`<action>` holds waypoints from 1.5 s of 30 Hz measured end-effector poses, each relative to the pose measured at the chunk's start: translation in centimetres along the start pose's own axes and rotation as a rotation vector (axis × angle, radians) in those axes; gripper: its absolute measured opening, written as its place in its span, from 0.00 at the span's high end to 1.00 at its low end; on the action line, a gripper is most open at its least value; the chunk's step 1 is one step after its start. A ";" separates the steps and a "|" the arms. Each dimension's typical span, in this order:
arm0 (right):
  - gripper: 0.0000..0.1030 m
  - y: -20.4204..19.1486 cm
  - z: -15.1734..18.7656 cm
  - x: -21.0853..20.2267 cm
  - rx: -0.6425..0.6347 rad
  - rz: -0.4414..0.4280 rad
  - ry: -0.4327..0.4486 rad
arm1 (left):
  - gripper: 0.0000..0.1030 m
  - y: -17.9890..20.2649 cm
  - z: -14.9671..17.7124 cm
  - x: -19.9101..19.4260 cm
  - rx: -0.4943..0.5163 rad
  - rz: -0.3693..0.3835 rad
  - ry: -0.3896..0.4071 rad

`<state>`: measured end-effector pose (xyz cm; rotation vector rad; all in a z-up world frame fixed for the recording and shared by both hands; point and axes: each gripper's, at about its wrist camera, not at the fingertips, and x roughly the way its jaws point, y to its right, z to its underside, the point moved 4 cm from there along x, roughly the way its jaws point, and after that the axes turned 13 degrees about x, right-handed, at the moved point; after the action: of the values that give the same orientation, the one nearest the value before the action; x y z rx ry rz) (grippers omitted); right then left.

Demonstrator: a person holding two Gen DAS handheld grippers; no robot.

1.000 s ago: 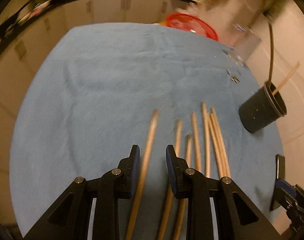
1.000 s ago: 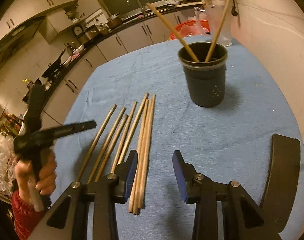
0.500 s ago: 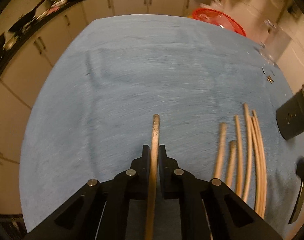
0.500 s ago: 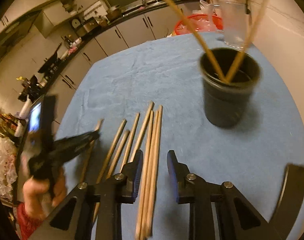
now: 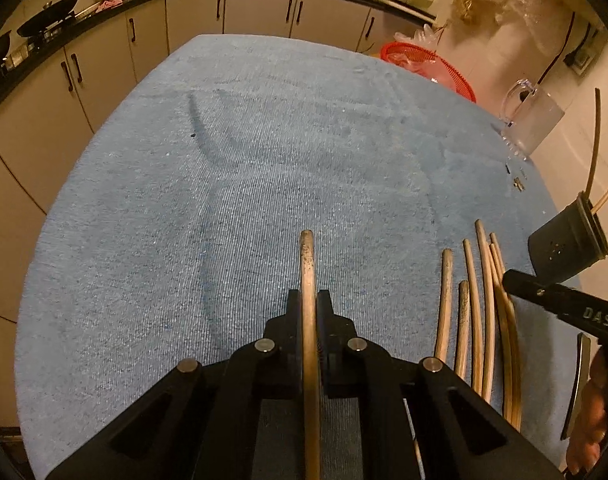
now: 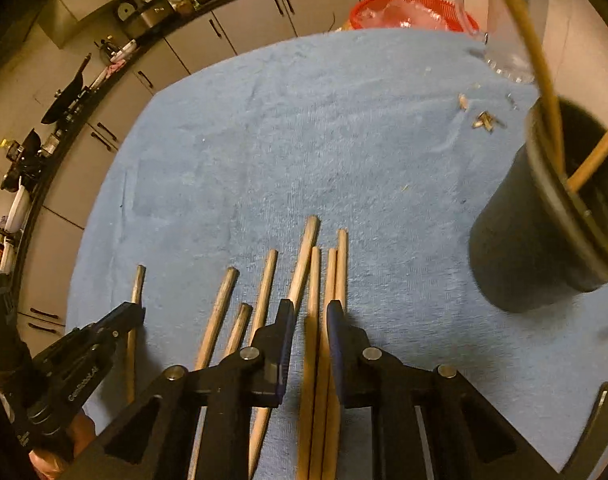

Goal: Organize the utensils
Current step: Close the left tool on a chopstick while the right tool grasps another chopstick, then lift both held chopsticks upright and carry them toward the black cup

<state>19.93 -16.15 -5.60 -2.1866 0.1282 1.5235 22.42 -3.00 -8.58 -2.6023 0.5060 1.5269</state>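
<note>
Chopstick (image 5: 307,280) clamped in left gripper (image 5: 307,312), right gripper (image 6: 310,320) closing astride three chopsticks (image 6: 324,344)

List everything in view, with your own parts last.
Loose chopsticks: seven, wooden, lying side by side on the cloth.
Held chopstick: one, wooden, in the left gripper.
Holder: one, black, on the cloth to the right.
Standing chopsticks: two, wooden, in the holder.
Cloth: one, blue, covering the table.
Basket: one, red, at the far edge.
Jug: one, clear, near the basket.
Cabinets: pale, behind the table.
Left gripper: black, shut on the held chopstick.
Right gripper: black, jaws have just been closing around loose chopsticks, not yet pinching.
</note>
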 end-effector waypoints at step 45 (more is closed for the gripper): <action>0.92 1.1 -0.9 1.0 0.066 0.014 -0.062 | 0.92 -1.5 0.0 0.1 -0.018 0.081 0.079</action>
<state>20.79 -17.29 -6.63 -2.0890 0.1712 1.5711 22.93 -1.62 -8.85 -2.6967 0.6154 1.4619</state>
